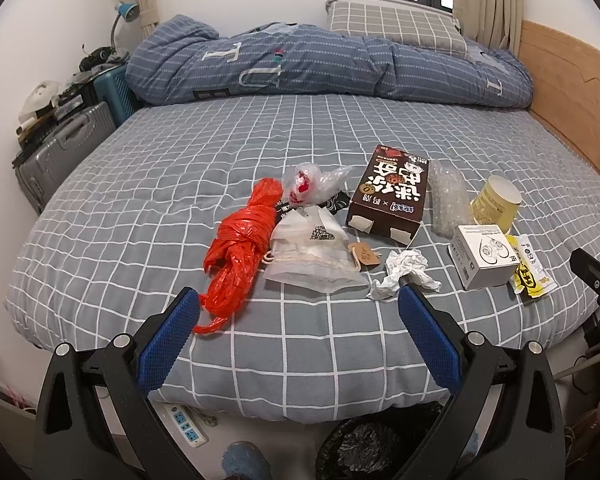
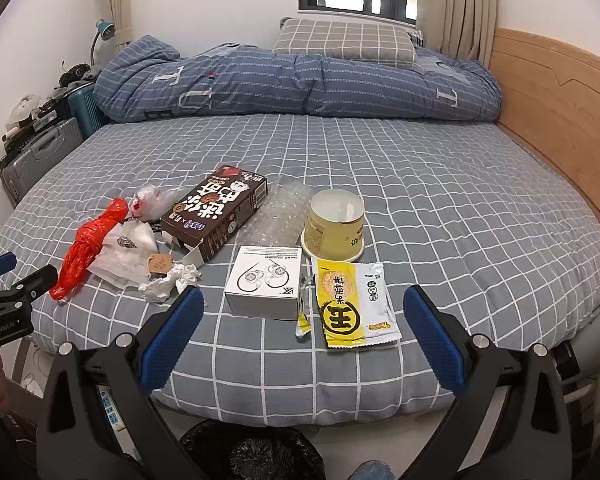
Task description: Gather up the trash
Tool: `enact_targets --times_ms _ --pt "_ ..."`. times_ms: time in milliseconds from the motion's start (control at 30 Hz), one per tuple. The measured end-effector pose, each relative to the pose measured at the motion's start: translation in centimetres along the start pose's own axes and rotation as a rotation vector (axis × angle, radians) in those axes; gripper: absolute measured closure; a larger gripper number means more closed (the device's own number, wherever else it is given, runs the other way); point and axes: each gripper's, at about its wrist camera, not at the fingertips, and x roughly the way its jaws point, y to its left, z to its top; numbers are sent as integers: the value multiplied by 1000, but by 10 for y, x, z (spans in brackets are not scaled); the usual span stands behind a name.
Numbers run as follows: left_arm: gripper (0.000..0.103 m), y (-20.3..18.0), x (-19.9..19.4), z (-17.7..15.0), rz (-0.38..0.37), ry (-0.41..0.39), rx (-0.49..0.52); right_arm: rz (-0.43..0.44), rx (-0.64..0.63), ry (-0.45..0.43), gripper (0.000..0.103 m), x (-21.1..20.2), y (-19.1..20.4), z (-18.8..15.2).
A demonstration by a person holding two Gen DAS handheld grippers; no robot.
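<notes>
Both grippers hang over the near edge of the bed (image 1: pixel 308 364), fingers spread wide and holding nothing. Below the left gripper (image 1: pixel 299 306), on the floor, sits a bin lined with a black bag (image 1: pixel 364 446); its mouth is mostly hidden by the mattress edge, so I cannot tell what is in it. A white power strip (image 1: pixel 182 424) lies on the floor to its left.

All the trash is on the checked sheet, in a loose row near the front. From the left: an orange plastic bag (image 1: pixel 236 252) twisted into a knot, touching a frosted zip bag (image 1: pixel 312 256) that holds something pale I cannot make out. Behind them is a clear bag (image 1: pixel 312 186) with red inside. A crumpled tissue (image 1: pixel 404 274) lies just ahead of the left gripper's right finger. A brown carton (image 1: pixel 388 196) lies flat, its near end flaps open; the inside is not visible.

Ahead of the right gripper (image 2: pixel 304 304) are a closed white box (image 2: pixel 266 282) and, touching it, a flat yellow snack wrapper (image 2: pixel 350 304). Behind them a yellow cup (image 2: pixel 334 226) stands mouth down on the sheet. Bubble wrap (image 2: pixel 278 218) lies between cup and carton.

A rolled blue quilt (image 2: pixel 292 84) and a pillow (image 2: pixel 344 42) lie well apart at the far side.
</notes>
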Motion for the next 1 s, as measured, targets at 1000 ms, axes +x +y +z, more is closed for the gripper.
enact_targets --times_ms 1000 --pt "6 2 0 -1 -7 5 -14 6 -13 -3 7 -1 3 0"
